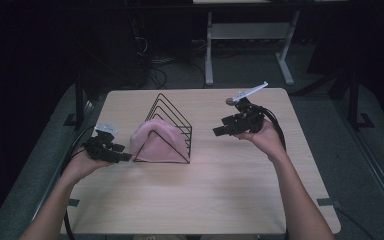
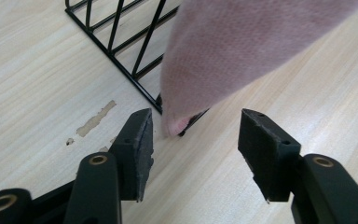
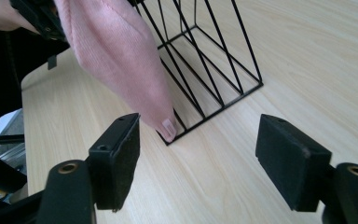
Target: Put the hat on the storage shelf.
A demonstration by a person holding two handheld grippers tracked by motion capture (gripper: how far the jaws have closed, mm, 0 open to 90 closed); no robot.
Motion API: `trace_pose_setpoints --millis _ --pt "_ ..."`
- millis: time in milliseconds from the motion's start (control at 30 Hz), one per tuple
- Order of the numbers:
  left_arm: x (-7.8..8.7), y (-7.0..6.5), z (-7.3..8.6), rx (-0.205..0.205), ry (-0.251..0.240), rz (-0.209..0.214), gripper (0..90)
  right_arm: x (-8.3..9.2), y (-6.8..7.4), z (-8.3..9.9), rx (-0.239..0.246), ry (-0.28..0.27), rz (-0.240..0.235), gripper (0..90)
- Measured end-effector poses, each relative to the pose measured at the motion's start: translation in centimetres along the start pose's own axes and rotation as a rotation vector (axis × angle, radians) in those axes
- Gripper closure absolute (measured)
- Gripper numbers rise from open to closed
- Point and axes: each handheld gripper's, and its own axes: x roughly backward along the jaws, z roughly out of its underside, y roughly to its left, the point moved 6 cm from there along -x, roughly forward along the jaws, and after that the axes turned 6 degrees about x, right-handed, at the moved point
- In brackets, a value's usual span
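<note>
Desk (image 1: 220, 185): pale wood. Black wire rack (image 1: 172, 116): triangular, at desk centre. Pink cloth (image 1: 155, 141): draped over the rack's near end. Left hand-held gripper (image 1: 125, 157): jaws spread, empty, just beside the cloth. Right hand-held gripper (image 1: 216, 132): jaws spread, empty, right of rack.

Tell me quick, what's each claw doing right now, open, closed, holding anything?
Left claw: open, empty, beside the soft pink knitted cloth.
Right claw: open, empty, facing the black triangular wire rack.
</note>
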Motion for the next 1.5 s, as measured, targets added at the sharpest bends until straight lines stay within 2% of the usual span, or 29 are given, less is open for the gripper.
trace_pose_setpoints --millis 100,267,333,500,967,1500 --pt "0.1 -0.3 0.2 -0.012 0.004 -0.006 42.6 0.3 0.2 0.4 -0.01 -0.001 0.011 28.1" --pt "0.3 -0.8 0.5 -0.005 -0.002 -0.001 40.0 0.8 0.7 1.4 -0.008 0.004 0.034 27.8" --pt "0.3 -1.0 0.6 0.002 -0.008 0.012 39.6 0.9 0.7 1.9 -0.008 0.007 0.042 27.7" --pt "0.3 -1.3 0.9 0.004 -0.018 0.001 37.4 1.4 0.9 3.8 -0.033 0.003 0.058 27.2" --pt "0.0 -1.0 1.5 0.017 -0.02 -0.013 31.6 2.3 -0.2 8.0 -0.088 -0.001 0.087 25.8" --pt "0.3 -1.3 2.3 0.001 -0.03 -0.032 30.1 5.1 -0.9 13.4 -0.163 -0.011 0.135 25.7"
